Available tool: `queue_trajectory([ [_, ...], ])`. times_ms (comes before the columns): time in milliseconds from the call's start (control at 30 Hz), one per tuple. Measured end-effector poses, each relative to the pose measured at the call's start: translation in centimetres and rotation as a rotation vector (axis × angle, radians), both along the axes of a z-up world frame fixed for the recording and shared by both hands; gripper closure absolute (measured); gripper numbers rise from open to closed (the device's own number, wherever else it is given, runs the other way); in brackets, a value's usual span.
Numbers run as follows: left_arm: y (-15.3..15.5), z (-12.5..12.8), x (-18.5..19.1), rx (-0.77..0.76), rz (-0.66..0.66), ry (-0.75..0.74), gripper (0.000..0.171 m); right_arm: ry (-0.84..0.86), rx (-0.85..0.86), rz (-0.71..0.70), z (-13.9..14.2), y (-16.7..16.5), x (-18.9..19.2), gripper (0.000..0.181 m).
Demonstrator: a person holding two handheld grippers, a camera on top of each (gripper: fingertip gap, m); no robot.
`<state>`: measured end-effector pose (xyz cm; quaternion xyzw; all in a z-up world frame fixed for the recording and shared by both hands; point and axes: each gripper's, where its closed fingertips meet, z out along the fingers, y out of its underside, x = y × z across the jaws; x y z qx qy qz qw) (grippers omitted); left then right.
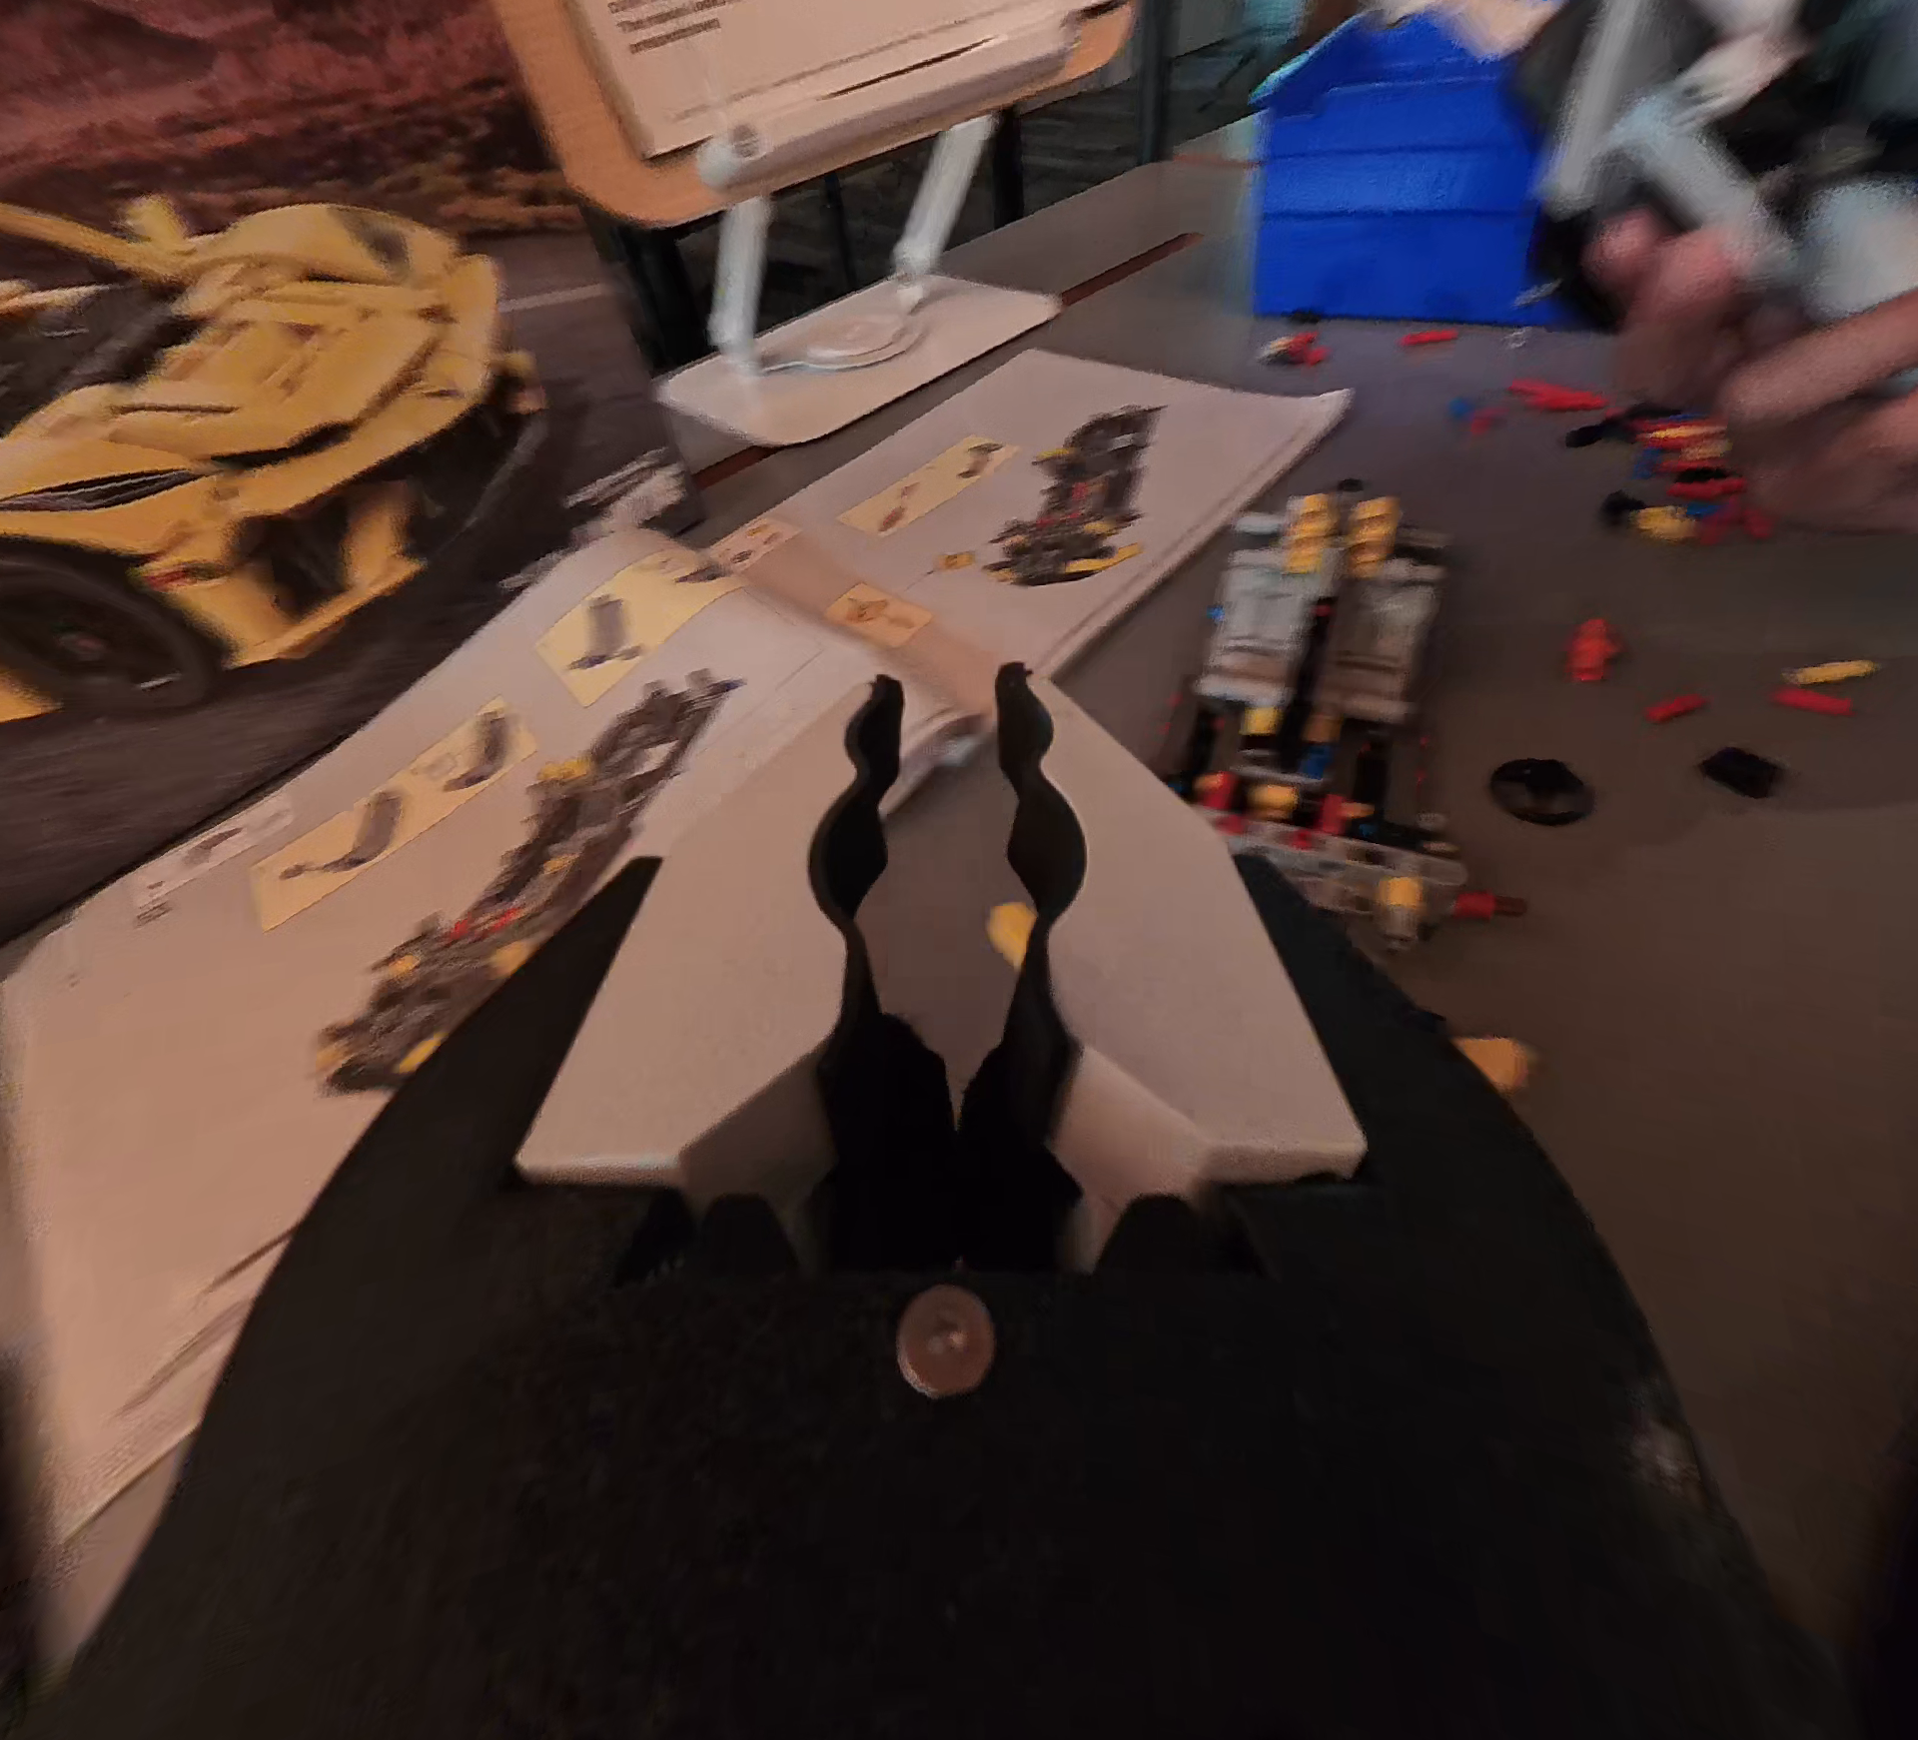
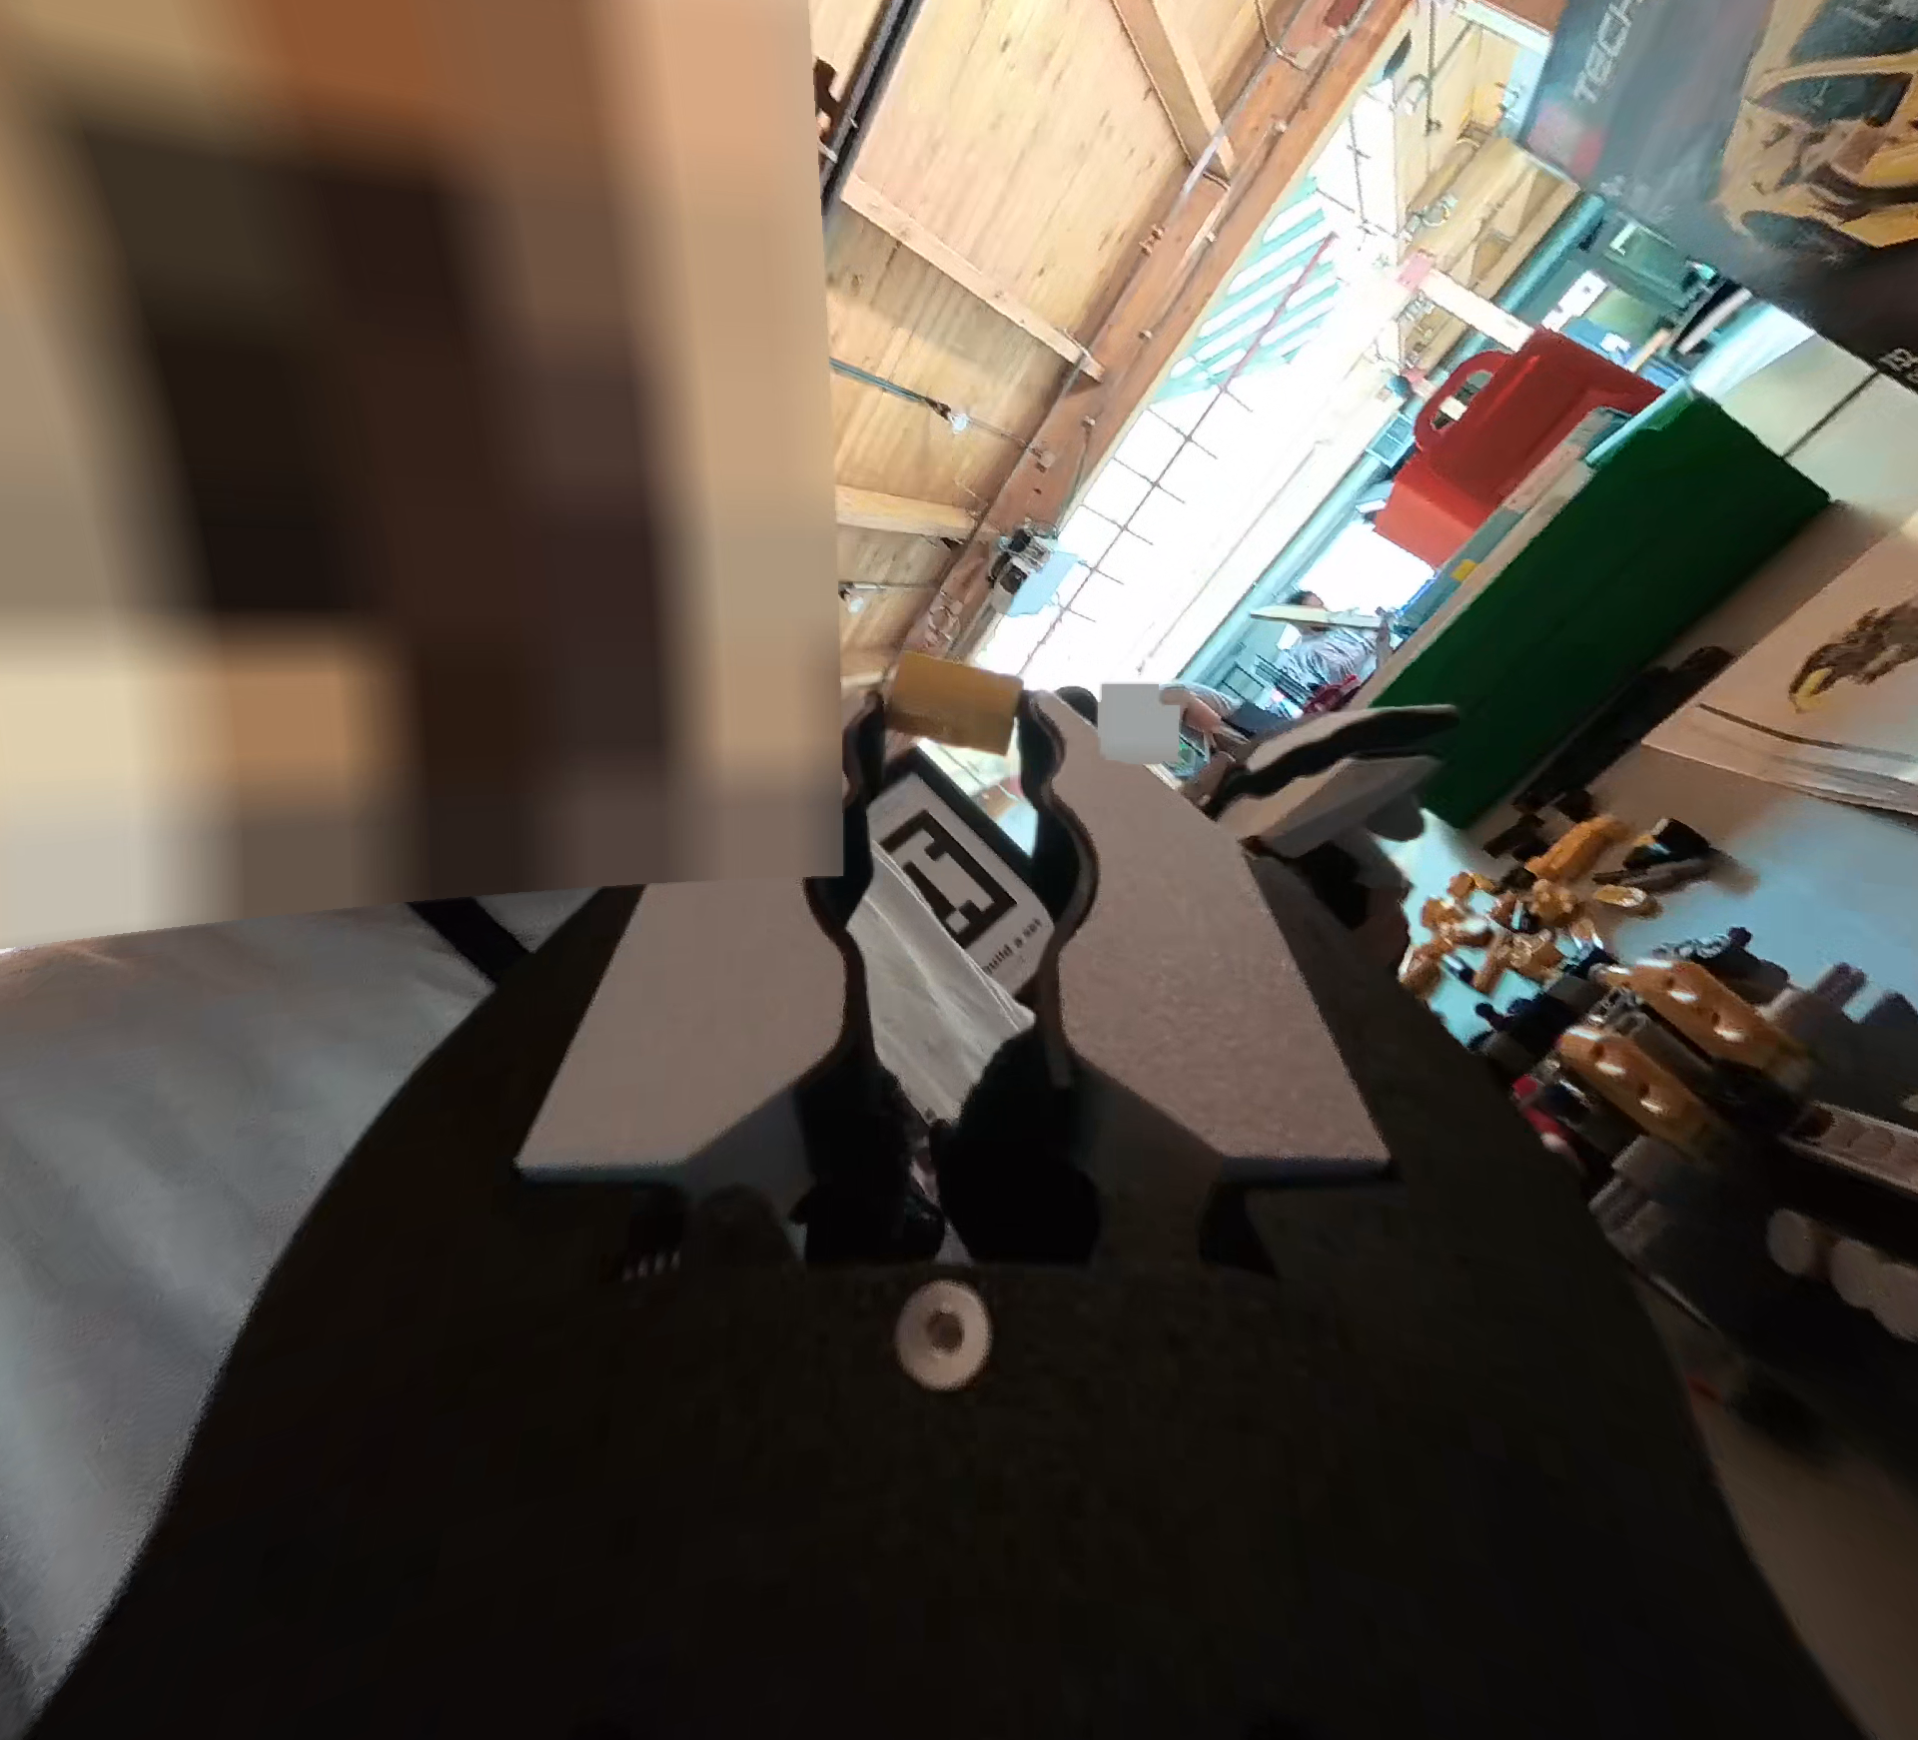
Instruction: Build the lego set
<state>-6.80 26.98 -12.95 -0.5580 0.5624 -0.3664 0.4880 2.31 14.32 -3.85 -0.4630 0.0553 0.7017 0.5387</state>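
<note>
Right claw [image 2: 955,723] clenched on a small yellow piece [image 2: 953,715], left claw [image 1: 953,689] released and empty, surroundings blurred

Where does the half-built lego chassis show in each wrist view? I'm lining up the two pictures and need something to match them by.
Left wrist view: the half-built lego chassis lies on the table right of centre, just beyond the open left gripper, beside the open instruction booklet.
Right wrist view: only part of it shows, tilted, at the right edge, lower right of the right gripper.
Shared landmark: the set's box with the yellow car.
</note>
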Motion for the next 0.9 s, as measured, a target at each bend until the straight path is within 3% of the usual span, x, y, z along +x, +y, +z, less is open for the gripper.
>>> queue_trajectory([
  [33,-1.7,0.2,0.3,-0.047,-0.095,-0.014,0.155,-0.035,-0.014,0.004,-0.3,0.1,-0.5,0.157],
  [133,-6.6,1.8,0.3,-0.164,-0.354,-0.074,0.155,-0.174,-0.046,0.043,-1.1,0.3,-2.7,0.157],
  [267,-10.2,2.6,-0.3,-0.258,-0.536,-0.087,0.151,-0.267,-0.057,0.151,-2.1,-0.2,-5.9,0.157],
  [400,-12.1,4.0,-0.7,-0.191,-0.588,-0.155,0.144,-0.393,-0.091,0.278,-4.0,-0.9,-9.1,0.157],
  [500,-14.2,5.0,-1.4,-0.011,-0.610,-0.226,0.140,-0.509,-0.053,0.284,-4.5,-1.3,-10.5,0.156],
  [600,-14.6,4.0,-1.6,0.127,-0.574,-0.223,0.143,-0.584,-0.006,0.321,-4.8,-2.3,-11.4,0.156],
  [900,-16.6,2.0,-2.3,0.217,-0.652,-0.139,0.155,-0.718,-0.008,0.352,-6.7,-3.0,-12.5,0.156],
])
